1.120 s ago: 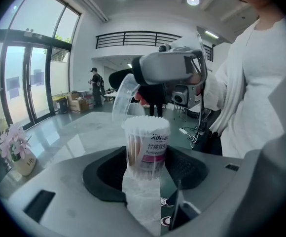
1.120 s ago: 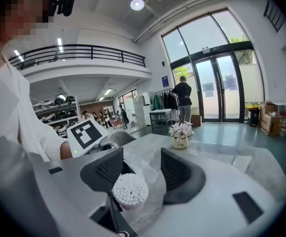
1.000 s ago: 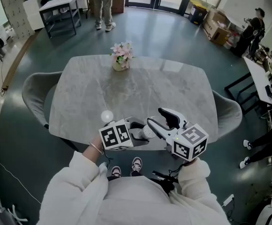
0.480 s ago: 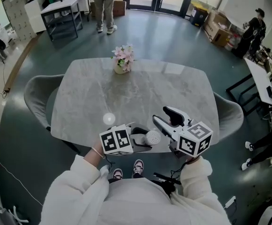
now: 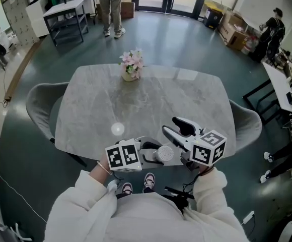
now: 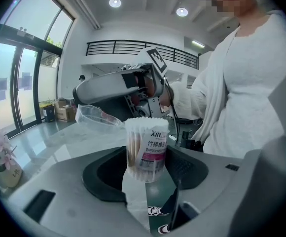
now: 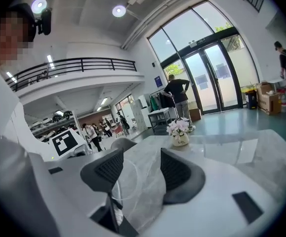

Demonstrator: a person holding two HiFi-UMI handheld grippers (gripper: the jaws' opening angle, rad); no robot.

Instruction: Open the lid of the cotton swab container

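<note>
Clear plastic cylinder of cotton swabs (image 6: 146,149) is sitting upright, clamped in our left gripper (image 6: 145,168) above the grey marble table's (image 5: 136,100) near edge. We're pinching the transparent round lid (image 7: 125,179), already off, in our right gripper (image 7: 140,169), clear of the swabs.

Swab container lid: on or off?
Off: the container in the left gripper shows bare swab tips; the clear lid sits in the right gripper.
</note>
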